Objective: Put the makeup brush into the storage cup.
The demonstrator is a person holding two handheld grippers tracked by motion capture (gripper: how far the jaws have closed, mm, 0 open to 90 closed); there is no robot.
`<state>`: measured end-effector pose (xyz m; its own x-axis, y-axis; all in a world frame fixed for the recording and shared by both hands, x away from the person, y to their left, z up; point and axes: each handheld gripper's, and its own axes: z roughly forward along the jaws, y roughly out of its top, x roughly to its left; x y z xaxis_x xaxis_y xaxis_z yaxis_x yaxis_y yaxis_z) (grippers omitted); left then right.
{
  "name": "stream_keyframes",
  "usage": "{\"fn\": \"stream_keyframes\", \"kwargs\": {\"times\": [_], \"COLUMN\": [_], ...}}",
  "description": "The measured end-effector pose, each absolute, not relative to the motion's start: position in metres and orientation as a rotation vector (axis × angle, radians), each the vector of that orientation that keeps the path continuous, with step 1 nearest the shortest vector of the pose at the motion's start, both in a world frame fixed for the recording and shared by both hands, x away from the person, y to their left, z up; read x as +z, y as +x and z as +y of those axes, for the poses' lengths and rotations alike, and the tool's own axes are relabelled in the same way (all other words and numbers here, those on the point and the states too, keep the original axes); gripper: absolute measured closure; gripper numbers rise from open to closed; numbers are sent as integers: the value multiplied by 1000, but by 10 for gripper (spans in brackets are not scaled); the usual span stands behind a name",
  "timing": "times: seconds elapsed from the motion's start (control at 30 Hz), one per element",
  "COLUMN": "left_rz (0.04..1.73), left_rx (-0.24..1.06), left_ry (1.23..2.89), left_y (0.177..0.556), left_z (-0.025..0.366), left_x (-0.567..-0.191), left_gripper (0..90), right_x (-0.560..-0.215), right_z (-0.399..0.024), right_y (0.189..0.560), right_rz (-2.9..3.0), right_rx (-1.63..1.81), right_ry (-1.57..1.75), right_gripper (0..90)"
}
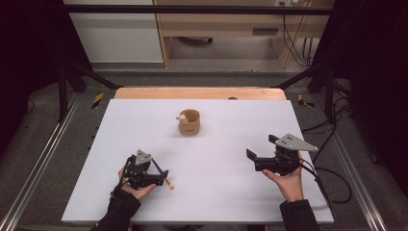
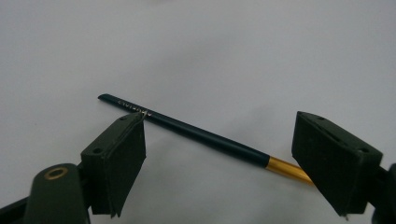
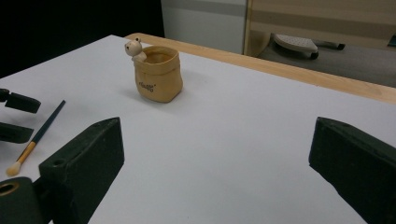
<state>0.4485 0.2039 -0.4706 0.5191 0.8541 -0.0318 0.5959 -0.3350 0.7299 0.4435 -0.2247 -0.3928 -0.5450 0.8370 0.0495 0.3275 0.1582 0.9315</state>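
A paintbrush (image 2: 196, 133) with a dark green handle and a gold ferrule lies flat on the white table (image 1: 216, 144). My left gripper (image 2: 219, 125) hovers low over it, open, with a jaw on each side of the handle and neither pad pressing on it. In the high view the left gripper (image 1: 161, 175) is at the front left, with the brush tip (image 1: 169, 184) poking out beside it. My right gripper (image 1: 262, 147) is held above the front right of the table, open and holding nothing. The right gripper view shows the brush (image 3: 38, 134) far left, by the left gripper's jaws.
A small tan sack-shaped pot (image 1: 189, 122) with a bear figure on its rim (image 3: 134, 48) stands at the middle back of the table. A wooden strip (image 1: 199, 93) runs along the far edge. Dark frame posts flank the table, and cables (image 1: 332, 183) lie at the right.
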Motion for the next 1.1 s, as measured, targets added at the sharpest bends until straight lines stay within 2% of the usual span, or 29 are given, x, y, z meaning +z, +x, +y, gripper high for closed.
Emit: {"fn": "stream_keyframes", "kwargs": {"times": [0.53,1.1], "left_rz": [1204,1174], "left_rx": [462,466], "left_ry": [2103,2172], "left_y": [449,444], "left_z": [200,200], "left_x": [-476,-474], "left_gripper": [217,357], "right_x": [-393,-393], "right_z": [-224,-224], "right_y": [443,443], "right_rz": [1956,1958], "right_rx": [1375,1376], "right_ry": [1101,1105], "right_gripper": [38,38]}}
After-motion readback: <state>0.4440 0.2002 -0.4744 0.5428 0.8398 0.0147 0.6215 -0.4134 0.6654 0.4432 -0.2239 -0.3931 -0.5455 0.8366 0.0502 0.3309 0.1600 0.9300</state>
